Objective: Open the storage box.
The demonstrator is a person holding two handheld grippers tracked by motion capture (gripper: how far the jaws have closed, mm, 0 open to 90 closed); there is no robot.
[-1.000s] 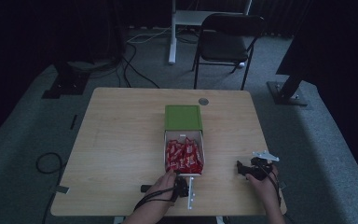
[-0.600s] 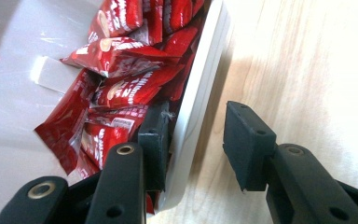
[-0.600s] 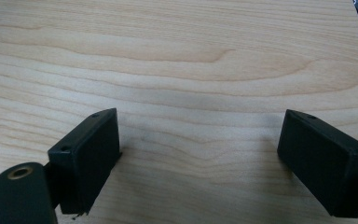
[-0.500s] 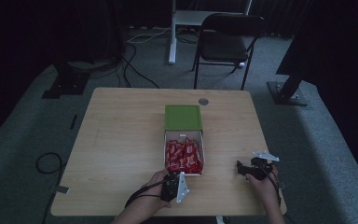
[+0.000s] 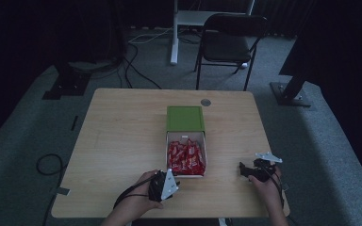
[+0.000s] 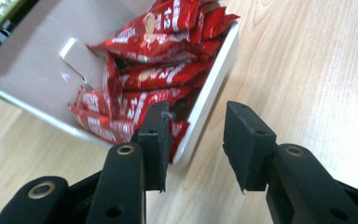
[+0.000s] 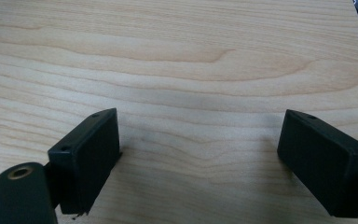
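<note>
The left gripper [image 6: 196, 140] has its jaws parted with nothing between them, one jaw over the near corner of the white box [image 6: 212, 91], the other over bare table [image 6: 307, 70]. Red packets [image 6: 158, 74] fill the box just ahead of it. Beyond the box lies its green lid [image 5: 184, 118]. The right gripper [image 7: 200, 158] rests well apart to the side, jaws wide open over plain wood.

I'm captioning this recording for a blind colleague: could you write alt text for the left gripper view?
The left gripper, jaws open and empty, points at the near corner of a white box of red snack packets. The box wall lies in line with the gap between the jaws. The box rests on a light wooden table.
</note>
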